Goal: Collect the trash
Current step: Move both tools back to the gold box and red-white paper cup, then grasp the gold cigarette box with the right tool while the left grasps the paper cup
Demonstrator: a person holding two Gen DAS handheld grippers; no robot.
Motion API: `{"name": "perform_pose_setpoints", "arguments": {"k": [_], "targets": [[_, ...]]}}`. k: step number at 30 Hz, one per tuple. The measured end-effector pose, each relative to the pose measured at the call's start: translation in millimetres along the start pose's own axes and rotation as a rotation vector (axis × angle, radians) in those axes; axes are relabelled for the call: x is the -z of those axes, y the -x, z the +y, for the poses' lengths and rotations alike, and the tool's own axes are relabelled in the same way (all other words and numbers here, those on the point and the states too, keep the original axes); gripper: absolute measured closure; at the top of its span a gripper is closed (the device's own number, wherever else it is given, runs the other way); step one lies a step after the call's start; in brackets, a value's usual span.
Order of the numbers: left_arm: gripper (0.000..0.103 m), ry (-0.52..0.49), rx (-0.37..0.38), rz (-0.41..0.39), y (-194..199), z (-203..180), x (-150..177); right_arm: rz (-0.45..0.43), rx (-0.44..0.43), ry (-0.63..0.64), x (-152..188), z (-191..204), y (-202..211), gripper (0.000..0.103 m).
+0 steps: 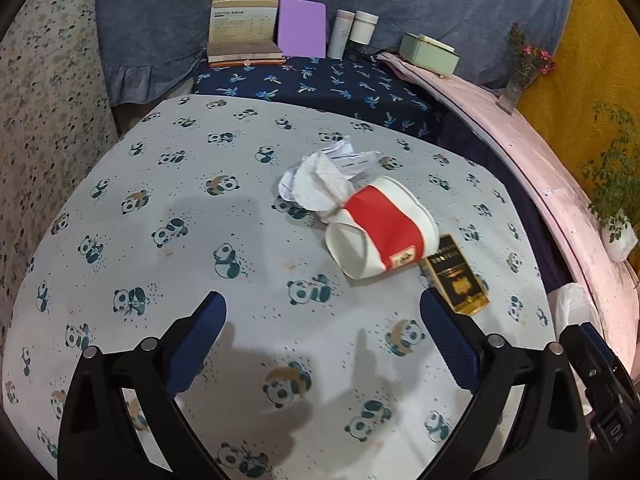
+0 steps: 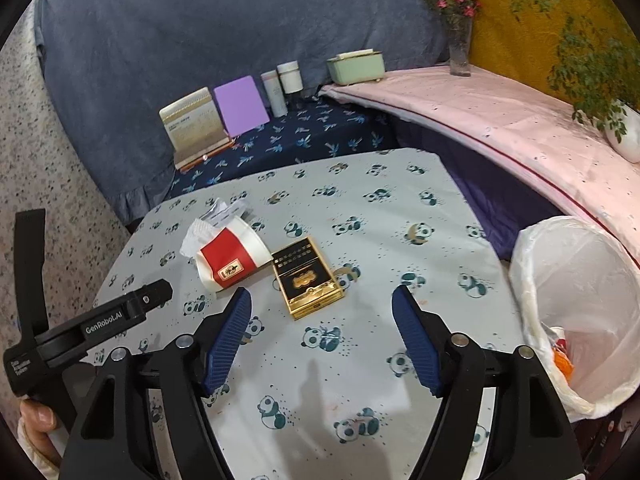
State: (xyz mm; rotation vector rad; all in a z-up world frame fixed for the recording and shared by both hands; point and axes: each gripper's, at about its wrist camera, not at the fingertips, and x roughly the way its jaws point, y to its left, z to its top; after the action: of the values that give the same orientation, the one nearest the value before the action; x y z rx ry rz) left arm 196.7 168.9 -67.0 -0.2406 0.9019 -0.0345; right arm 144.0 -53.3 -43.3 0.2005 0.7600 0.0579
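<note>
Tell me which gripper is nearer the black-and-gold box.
Right. The right gripper is open with the black-and-gold box just ahead between its fingertips. The left gripper is open, the box off its right fingertip.

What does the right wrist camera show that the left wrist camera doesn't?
Only the right wrist view shows inside the lined trash bin, with orange scraps at the bottom, and a person's hand. Only the left wrist view shows the crumpled tissue clearly. Both show the crushed paper cup, the black-and-gold box and the panda cloth.
</note>
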Motion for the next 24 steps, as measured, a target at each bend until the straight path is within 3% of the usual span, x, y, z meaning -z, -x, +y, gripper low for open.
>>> {"name": "perform_pose_setpoints", "arguments": {"k": [18,24], "targets": [[0.01,0.078,0.01,0.114,-77.5,3.5,-30.8,0.146,0.016,0.061,1.4,14.6,-108.4,0.031],[0.029,0.084,0.044,0.119,-85.1,5.0,-35.1,0.166,0.028,0.08,3.7,17.9,-130.5,0.031]]}}
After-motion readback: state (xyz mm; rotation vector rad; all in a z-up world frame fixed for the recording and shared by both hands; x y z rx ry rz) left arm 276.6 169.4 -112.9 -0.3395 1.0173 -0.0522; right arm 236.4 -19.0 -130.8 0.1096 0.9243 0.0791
